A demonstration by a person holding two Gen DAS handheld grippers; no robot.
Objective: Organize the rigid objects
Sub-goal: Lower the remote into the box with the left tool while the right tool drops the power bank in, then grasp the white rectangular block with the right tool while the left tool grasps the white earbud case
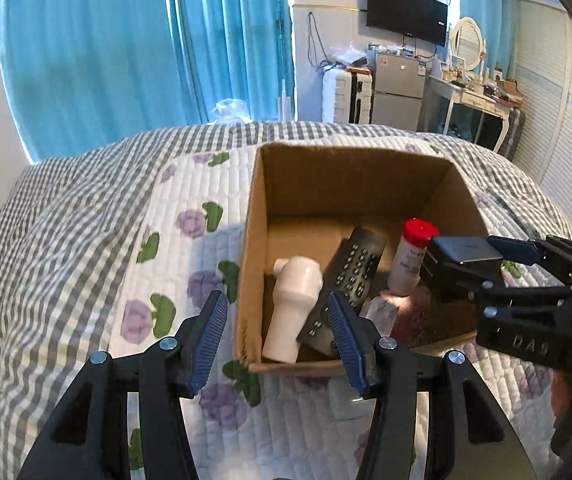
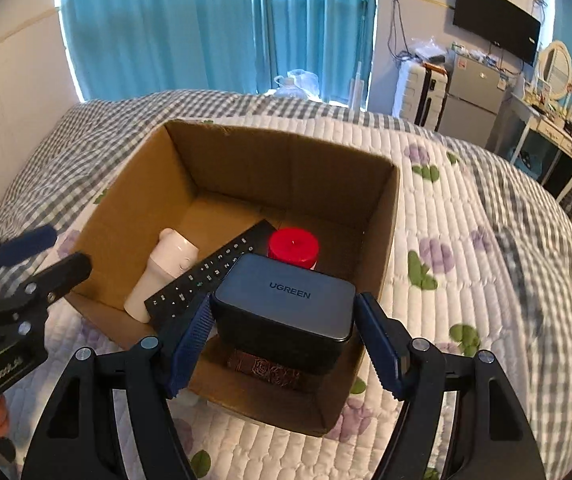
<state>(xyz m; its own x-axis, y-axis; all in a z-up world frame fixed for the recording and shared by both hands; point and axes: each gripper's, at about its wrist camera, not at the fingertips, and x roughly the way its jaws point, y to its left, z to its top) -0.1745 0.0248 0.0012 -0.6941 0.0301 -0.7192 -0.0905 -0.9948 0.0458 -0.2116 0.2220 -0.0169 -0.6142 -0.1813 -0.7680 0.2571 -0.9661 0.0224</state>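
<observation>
An open cardboard box (image 1: 258, 208) (image 2: 138, 184) sits on the quilted bed. In it lie a white bottle (image 1: 293, 304) (image 2: 162, 268), a black remote control (image 1: 349, 276) (image 2: 206, 276), a red-capped bottle (image 1: 409, 256) (image 2: 293, 243) and a dark rose-patterned item (image 2: 264, 370). My right gripper (image 2: 284, 336) is shut on a dark UGREEN charger block (image 2: 286, 304) (image 1: 461, 268) and holds it over the box's near right part. My left gripper (image 1: 278, 332) is open and empty, above the box's near left corner.
The bed has a floral and grey check quilt (image 1: 86, 240) (image 2: 485, 240). Blue curtains (image 1: 146, 40) hang behind. A suitcase, small fridge (image 1: 397, 88), wall TV and dressing table (image 1: 481, 100) stand at the back right.
</observation>
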